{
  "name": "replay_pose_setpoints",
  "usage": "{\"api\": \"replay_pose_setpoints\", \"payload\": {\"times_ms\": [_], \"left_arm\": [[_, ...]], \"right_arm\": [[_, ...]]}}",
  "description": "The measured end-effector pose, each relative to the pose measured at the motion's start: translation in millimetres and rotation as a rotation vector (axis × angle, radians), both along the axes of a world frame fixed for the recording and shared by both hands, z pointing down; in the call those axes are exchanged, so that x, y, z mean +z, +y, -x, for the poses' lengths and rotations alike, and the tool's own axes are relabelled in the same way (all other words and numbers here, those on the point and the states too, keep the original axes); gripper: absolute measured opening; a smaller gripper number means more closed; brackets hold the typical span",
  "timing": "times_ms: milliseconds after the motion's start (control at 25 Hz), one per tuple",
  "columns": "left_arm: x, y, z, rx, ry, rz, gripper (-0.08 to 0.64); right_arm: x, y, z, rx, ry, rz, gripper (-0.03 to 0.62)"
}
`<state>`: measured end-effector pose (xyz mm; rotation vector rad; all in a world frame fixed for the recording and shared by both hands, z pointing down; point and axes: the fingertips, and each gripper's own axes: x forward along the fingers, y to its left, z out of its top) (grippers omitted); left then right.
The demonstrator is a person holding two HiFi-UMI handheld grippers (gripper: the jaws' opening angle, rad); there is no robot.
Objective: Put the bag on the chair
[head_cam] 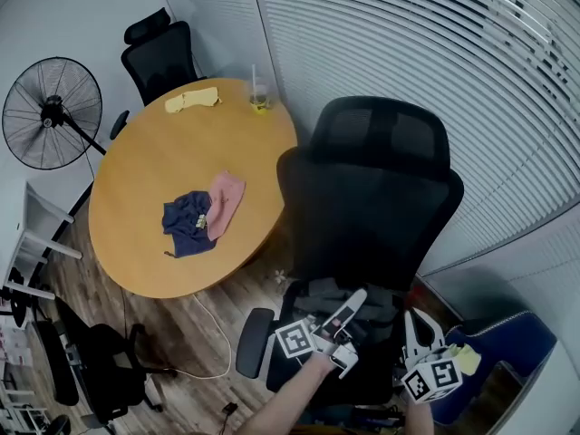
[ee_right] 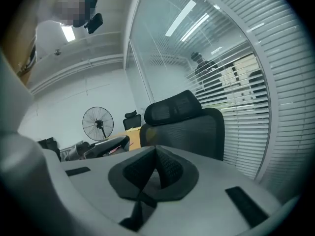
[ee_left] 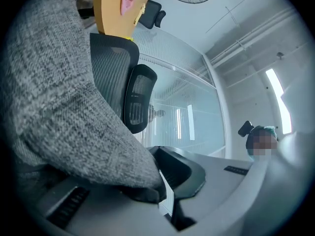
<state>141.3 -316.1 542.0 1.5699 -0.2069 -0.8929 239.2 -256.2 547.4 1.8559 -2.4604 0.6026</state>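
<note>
Grey bag (head_cam: pixel 326 290) lies on black chair (head_cam: pixel 372 198) seat, near its back edge under the backrest. Left gripper (head_cam: pixel 355 299) narrow, pinching bag fabric. Right gripper (head_cam: pixel 419 326) jaws together, empty, right of bag.

Layout of the room. The chair (head_cam: pixel 372 198) stood just right of the table (head_cam: pixel 145 166), and the bag (head_cam: pixel 319 291) lay on its seat, before the backrest. On the table, garments (head_cam: pixel 188 217) lay near the front edge, a cloth (head_cam: pixel 192 100) and a cup (head_cam: pixel 260 99) at the far edge. A second chair (head_cam: pixel 159 53) stood behind the table, a fan (head_cam: pixel 52 111) to its left.
</note>
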Motion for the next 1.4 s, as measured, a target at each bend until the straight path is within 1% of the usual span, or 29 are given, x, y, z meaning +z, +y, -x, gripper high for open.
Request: {"api": "replay_pose_setpoints", "payload": {"times_ms": [120, 360, 520, 680, 840, 960, 1160, 1280, 1400], "left_arm": [[1.2, -7.9, -7.2, 0.006, -0.009, -0.002, 0.023], [5.9, -22.0, -14.9, -0.010, -0.025, -0.009, 0.023], [16.7, -31.3, -15.5, -0.030, -0.019, 0.000, 0.023], [21.1, -43.6, -14.7, -0.048, -0.013, 0.005, 0.023], [21.6, -52.7, -17.2, -0.057, -0.036, 0.006, 0.023], [24.2, -52.9, -18.7, -0.068, -0.070, -0.014, 0.023], [28.1, -52.7, -17.6, -0.070, -0.076, -0.033, 0.025], [28.5, -54.1, -17.1, -0.084, -0.092, -0.020, 0.025], [34.2, -54.4, -15.2, -0.083, -0.078, 0.010, 0.035]], "right_arm": [[0.9, -7.3, -1.6, -0.005, 0.004, 0.006, 0.014], [8.0, -13.6, -8.7, 0.002, 0.011, 0.028, 0.012], [15.6, -15.5, -9.2, -0.006, 0.050, 0.041, 0.012], [19.8, -13.1, -11.9, 0.007, 0.058, 0.052, 0.014], [20.3, -14.9, -10.1, 0.001, 0.064, 0.059, 0.014], [18.6, -19.0, -7.6, -0.012, 0.057, 0.061, 0.014], [19.8, -21.6, -7.2, -0.014, 0.072, 0.059, 0.014], [22.1, -16.4, -11.0, 0.004, 0.076, 0.081, 0.012], [23.3, -13.6, -14.6, 0.024, 0.074, 0.087, 0.014]]}}
